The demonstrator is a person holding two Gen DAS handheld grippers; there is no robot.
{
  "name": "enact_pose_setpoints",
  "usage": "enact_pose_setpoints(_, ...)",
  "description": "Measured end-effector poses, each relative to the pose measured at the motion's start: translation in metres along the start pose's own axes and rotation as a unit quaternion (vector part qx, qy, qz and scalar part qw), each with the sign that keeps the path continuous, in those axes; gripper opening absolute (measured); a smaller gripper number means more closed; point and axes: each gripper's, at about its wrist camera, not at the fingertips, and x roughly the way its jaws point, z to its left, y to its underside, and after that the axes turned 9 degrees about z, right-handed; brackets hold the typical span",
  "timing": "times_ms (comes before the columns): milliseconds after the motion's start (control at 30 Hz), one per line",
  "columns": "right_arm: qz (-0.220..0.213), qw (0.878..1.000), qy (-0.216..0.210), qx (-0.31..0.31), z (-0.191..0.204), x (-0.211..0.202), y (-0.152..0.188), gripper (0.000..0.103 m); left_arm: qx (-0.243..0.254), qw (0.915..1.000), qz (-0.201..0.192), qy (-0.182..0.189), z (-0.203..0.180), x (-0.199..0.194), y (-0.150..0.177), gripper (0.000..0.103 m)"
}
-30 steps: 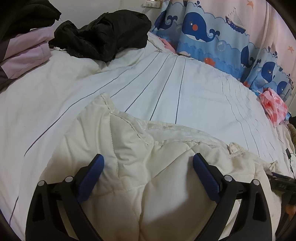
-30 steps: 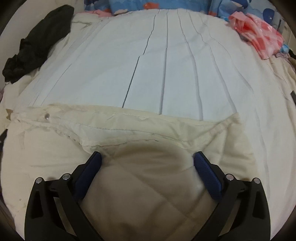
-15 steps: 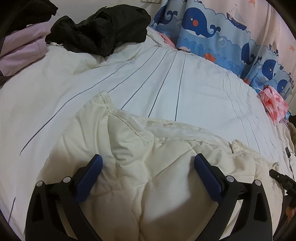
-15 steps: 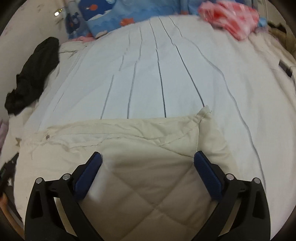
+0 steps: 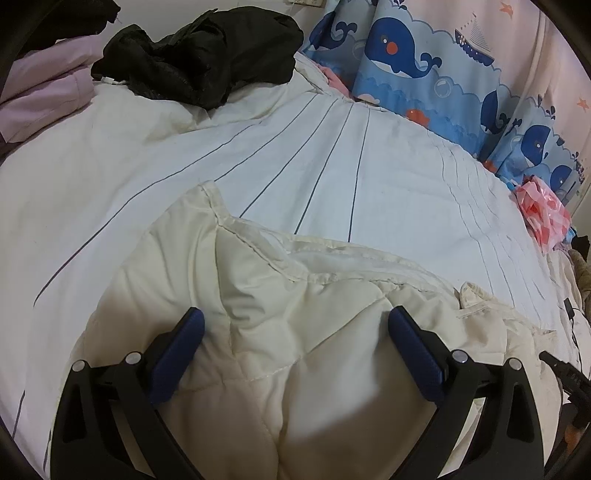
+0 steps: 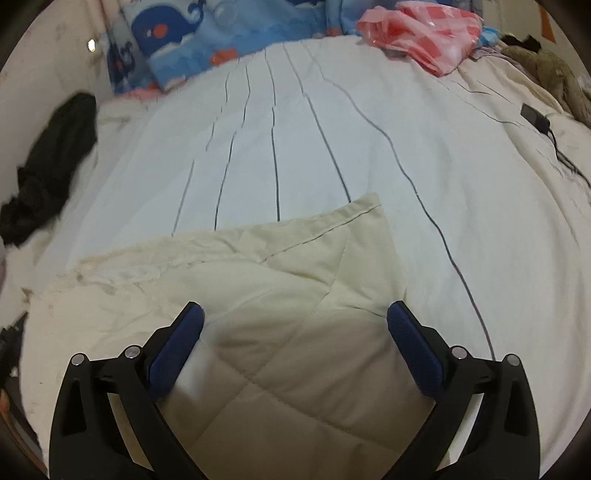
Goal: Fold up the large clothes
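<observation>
A cream quilted garment (image 5: 295, 332) lies on the white striped bed sheet (image 5: 332, 177), bunched and puffy at its left end. It also shows in the right wrist view (image 6: 280, 295), where its right corner lies flat. My left gripper (image 5: 293, 325) is open just above the garment's left part, nothing between its blue pads (image 5: 177, 354). My right gripper (image 6: 293, 325) is open above the garment's right part, also empty.
A black garment (image 5: 207, 48) and a lilac one (image 5: 48, 88) lie at the far left of the bed. Whale-print blue bedding (image 5: 424, 74) lines the far side. A pink checked bag (image 6: 424, 29) and a black charger with cable (image 6: 533, 114) lie at right.
The right gripper's view has swung to the right, so the garment's right corner now sits nearer centre. The left gripper has shifted slightly; both stay open.
</observation>
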Motion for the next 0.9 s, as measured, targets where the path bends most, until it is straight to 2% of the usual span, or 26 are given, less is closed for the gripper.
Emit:
enact_pose_setpoints(67, -0.014, 1.0, 0.006, -0.02, 0.01, -0.018, 0.003, 0.096, -0.001, 1.0, -0.001, 0.002, 0.001, 0.0, 0.0, 0.095)
enact_pose_setpoints(167, -0.085, 0.995, 0.02, -0.051, 0.015, -0.052, 0.025, 0.096, -0.002, 1.0, -0.001, 0.005, 0.002, 0.001, -0.001, 0.095)
enact_pose_setpoints(200, -0.084, 0.994, 0.038, -0.053, 0.012, -0.044, 0.03, 0.096, -0.002, 1.0, -0.001, 0.006, 0.002, 0.001, -0.002, 0.095)
enact_pose_setpoints(233, -0.05, 0.998, 0.029, -0.034, 0.001, -0.024, 0.03, 0.096, -0.002, 1.0, -0.001, 0.007, 0.002, 0.001, -0.002, 0.095)
enact_pose_setpoints(300, -0.008, 1.0, -0.028, 0.009, -0.018, -0.005, 0.024, 0.096, -0.001, 1.0, -0.002, 0.005, 0.001, 0.001, -0.002, 0.095)
enact_pose_setpoints(333, -0.004, 0.999, -0.037, 0.017, -0.02, -0.004, 0.02, 0.096, -0.001, 1.0, -0.001, 0.004, 0.001, 0.001, -0.002, 0.095)
enact_pose_setpoints(433, 0.003, 1.0, -0.026, 0.006, -0.013, -0.009, 0.019, 0.096, -0.001, 1.0, -0.001, 0.005, 0.002, 0.001, -0.003, 0.095)
enact_pose_setpoints(567, -0.023, 0.999, -0.005, -0.023, -0.003, -0.024, 0.024, 0.096, -0.001, 1.0, -0.002, 0.005, 0.002, 0.001, -0.002, 0.095)
enact_pose_setpoints(733, 0.001, 1.0, -0.014, -0.014, -0.012, -0.013, 0.022, 0.096, -0.001, 1.0, -0.002, 0.006, 0.002, 0.001, -0.003, 0.095)
enact_pose_setpoints(800, -0.019, 0.999, -0.007, -0.025, -0.007, -0.032, 0.021, 0.096, -0.001, 1.0, -0.002, 0.006, 0.002, 0.002, -0.003, 0.095)
enact_pose_setpoints(900, -0.087, 0.994, -0.011, -0.067, 0.011, -0.073, 0.035, 0.096, -0.001, 1.0, -0.002, 0.006, 0.002, 0.001, -0.003, 0.095)
